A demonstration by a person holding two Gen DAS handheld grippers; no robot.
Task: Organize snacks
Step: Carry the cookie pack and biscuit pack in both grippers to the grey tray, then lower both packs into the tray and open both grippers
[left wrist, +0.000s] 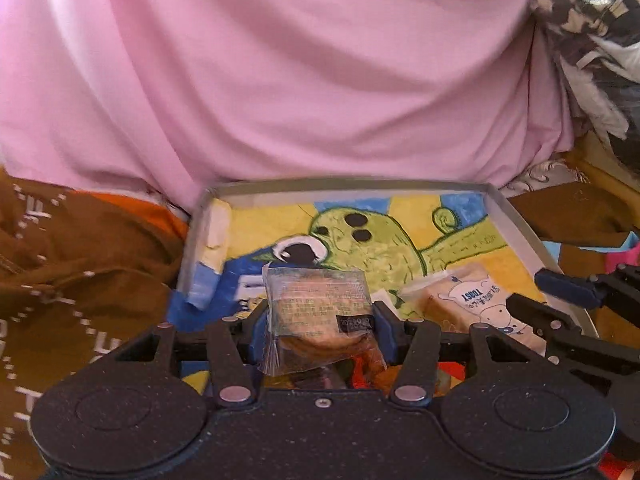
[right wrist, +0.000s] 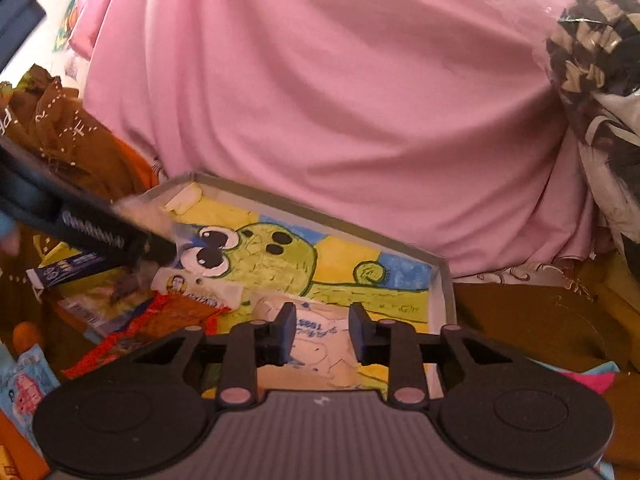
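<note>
A shallow grey box (left wrist: 348, 184) with a green cartoon creature painted inside lies in front of both grippers. My left gripper (left wrist: 322, 320) is shut on a clear-wrapped brown pastry (left wrist: 318, 316), held just above the box's near part. A toast packet (left wrist: 476, 304) with a white cartoon label lies in the box to the right. In the right wrist view my right gripper (right wrist: 322, 334) stands open just above that toast packet (right wrist: 316, 344), nothing between its fingers. The left gripper's body (right wrist: 88, 228) crosses the box's (right wrist: 442, 280) left corner, its grip hidden there.
A big pink cloth (left wrist: 280, 80) rises behind the box. Brown patterned fabric (left wrist: 80, 280) lies left. Loose snack packets sit at the box's left: a red-orange one (right wrist: 160, 320), a blue-white one (right wrist: 68, 272), a white one (right wrist: 192, 288). A patterned bag (right wrist: 600, 60) sits right.
</note>
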